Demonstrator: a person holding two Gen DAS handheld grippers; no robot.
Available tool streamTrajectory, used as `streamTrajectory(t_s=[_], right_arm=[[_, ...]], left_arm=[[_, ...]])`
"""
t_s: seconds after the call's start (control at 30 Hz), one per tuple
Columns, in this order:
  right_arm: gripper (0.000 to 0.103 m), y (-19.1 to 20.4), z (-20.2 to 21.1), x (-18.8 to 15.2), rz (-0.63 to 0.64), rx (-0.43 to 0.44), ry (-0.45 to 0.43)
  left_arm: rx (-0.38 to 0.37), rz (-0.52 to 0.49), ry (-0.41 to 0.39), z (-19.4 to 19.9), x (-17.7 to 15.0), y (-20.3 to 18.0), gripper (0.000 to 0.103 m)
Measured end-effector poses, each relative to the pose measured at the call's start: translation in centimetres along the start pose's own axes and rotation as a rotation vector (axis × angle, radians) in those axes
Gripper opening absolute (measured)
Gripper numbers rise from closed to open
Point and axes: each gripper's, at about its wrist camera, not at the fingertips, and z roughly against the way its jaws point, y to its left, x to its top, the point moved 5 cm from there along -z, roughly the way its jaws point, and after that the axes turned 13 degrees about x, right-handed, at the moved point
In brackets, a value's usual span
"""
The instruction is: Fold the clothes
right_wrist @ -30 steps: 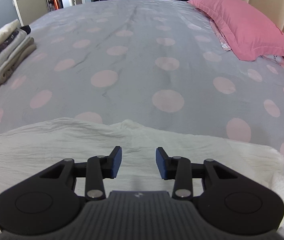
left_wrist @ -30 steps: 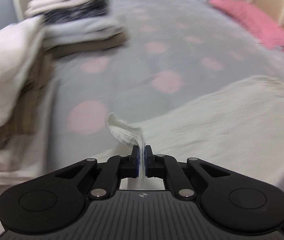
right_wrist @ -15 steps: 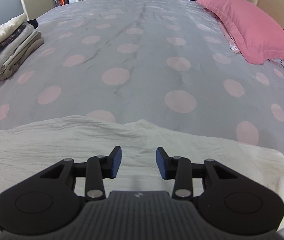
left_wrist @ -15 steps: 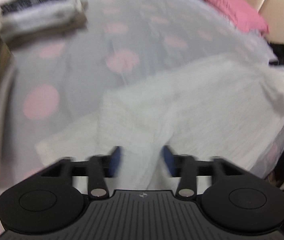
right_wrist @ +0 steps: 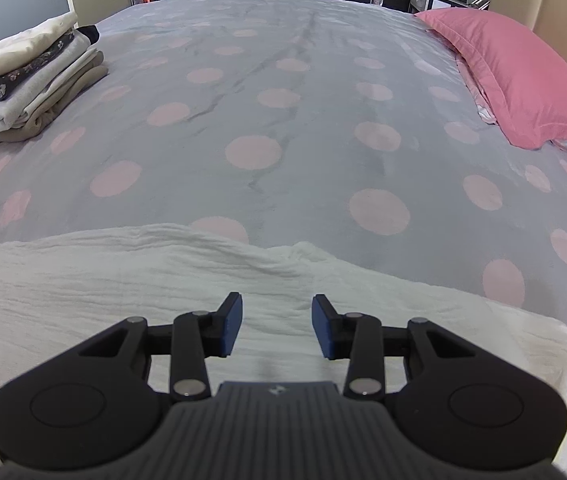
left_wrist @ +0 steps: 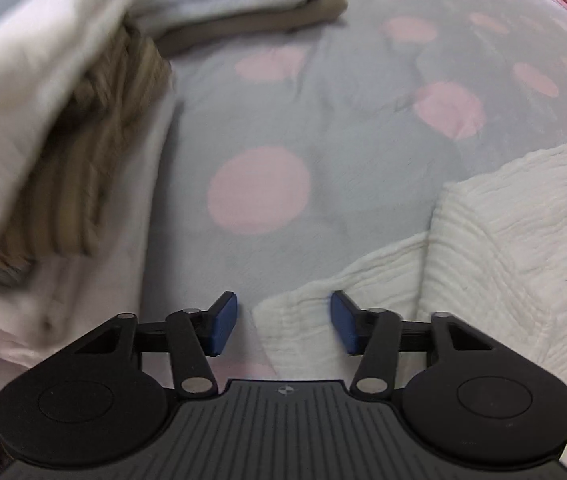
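Cloth is what both tools hang over: a white crinkled garment (right_wrist: 131,280) spread along the near edge of the bed, on a grey bedspread (right_wrist: 283,120) dotted with pink circles. The left tool (left_wrist: 283,324) is released, its blue pads wide apart and gripping nothing. One corner of the garment (left_wrist: 483,248) lies just under and between those pads, reaching toward the right-hand pad, while the bulk of the cloth runs off to the right, with one layer folded over another there. The left-hand pad sits over bare bedspread.

The right tool (right_wrist: 276,326) is likewise released, jaws spread, nothing held. It hovers above the middle of the garment, which stretches across the whole width below it; the far edge of the cloth lies a little beyond the fingertips.

A stack of folded clothes (right_wrist: 27,84) rests at the far left of the bed, well apart from the garment. In the left wrist view a blurred heap of cream and brown clothing (left_wrist: 55,128) looms close on the left. A pink pillow (right_wrist: 523,80) lies at the far right by the headboard.
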Motion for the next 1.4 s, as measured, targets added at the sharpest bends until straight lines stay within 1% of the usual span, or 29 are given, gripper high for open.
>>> streamTrajectory(t_s=[0.07, 0.17, 0.33, 0.47, 0.5, 0.53, 0.57, 0.67, 0.73, 0.77, 0.8, 0.83, 0.87, 0.9, 0.93, 1.03, 1.07, 1.23, 1.27, 1.3, 1.33, 1.4], right_arm=[[0.042, -0.1, -0.1, 0.0, -0.005, -0.003, 0.001], [0.042, 0.0, -0.2, 0.0, -0.003, -0.006, 0.004], [0.042, 0.1, -0.3, 0.1, 0.006, -0.005, 0.008], [0.042, -0.2, -0.2, 0.0, 0.001, -0.017, 0.006], [0.042, -0.3, -0.2, -0.1, -0.003, -0.022, 0.005], [0.042, -0.4, -0.1, -0.1, -0.007, -0.025, 0.004], [0.042, -0.6, -0.1, -0.2, -0.012, -0.028, 0.003], [0.042, -0.7, 0.0, -0.3, -0.018, -0.031, 0.002], [0.042, -0.7, 0.1, -0.3, -0.020, -0.030, 0.003], [0.042, -0.7, 0.1, -0.3, -0.017, -0.028, 0.004], [0.042, -0.6, 0.0, -0.2, -0.014, -0.026, 0.005], [0.043, -0.5, 0.0, -0.2, -0.010, -0.023, 0.006], [0.043, -0.4, 0.0, -0.2, -0.006, -0.020, 0.006], [0.049, -0.4, 0.1, -0.2, -0.002, -0.019, 0.006], [0.057, -0.3, 0.1, -0.3, 0.001, -0.019, 0.005], [0.058, -0.3, 0.2, -0.3, 0.004, -0.020, 0.003], [0.058, -0.3, 0.2, -0.4, 0.000, -0.021, 0.002], [0.058, -0.8, 0.4, -0.8, -0.023, -0.039, 0.010], [0.058, -0.9, 0.3, -0.9, -0.026, -0.044, 0.013], [0.058, -1.0, 0.3, -0.9, -0.028, -0.047, 0.015], [0.058, -1.0, 0.3, -0.9, -0.027, -0.049, 0.016], [0.058, -1.1, 0.4, -0.9, -0.027, -0.052, 0.016]], left_arm=[[-0.002, 0.016, -0.004, -0.2, 0.1, 0.2, 0.004], [-0.004, 0.040, -0.011, -0.4, 0.3, 0.5, 0.004], [0.085, 0.080, -0.087, -0.2, 2.1, 1.8, 0.004], [0.123, 0.032, -0.060, -1.2, 2.6, 1.0, 0.004], [0.122, 0.018, -0.052, -1.4, 2.6, 0.8, 0.006], [0.119, 0.014, -0.046, -1.5, 2.6, 0.7, 0.010], [0.113, 0.020, -0.045, -1.3, 2.5, 0.7, 0.010], [0.079, 0.036, -0.078, 0.5, 2.4, 0.5, 0.018], [0.048, 0.032, -0.114, 2.3, 2.1, 0.1, 0.027], [0.027, 0.022, -0.134, 3.3, 1.9, -0.3, 0.029], [0.003, 0.005, -0.154, 4.3, 1.7, -1.0, 0.035], [-0.018, -0.013, -0.175, 5.2, 1.4, -1.6, 0.044], [-0.037, -0.035, -0.198, 6.1, 1.0, -2.3, 0.048], [-0.054, -0.056, -0.213, 6.8, 0.5, -3.1, 0.050], [-0.074, -0.076, -0.213, 7.2, 0.1, -4.0, 0.050], [-0.128, -0.125, -0.184, 7.6, -1.2, -6.9, 0.050], [-0.134, -0.134, -0.172, 7.4, -1.5, -7.6, 0.049], [-0.124, -0.151, -0.117, 5.8, -2.4, -9.4, 0.049], [-0.124, -0.155, -0.103, 5.4, -2.5, -9.6, 0.048], [-0.124, -0.159, -0.090, 5.0, -2.7, -9.8, 0.037], [-0.128, -0.160, -0.073, 4.5, -2.8, -9.9, 0.020], [-0.139, -0.139, -0.039, 4.0, -3.1, -9.6, 0.005]])
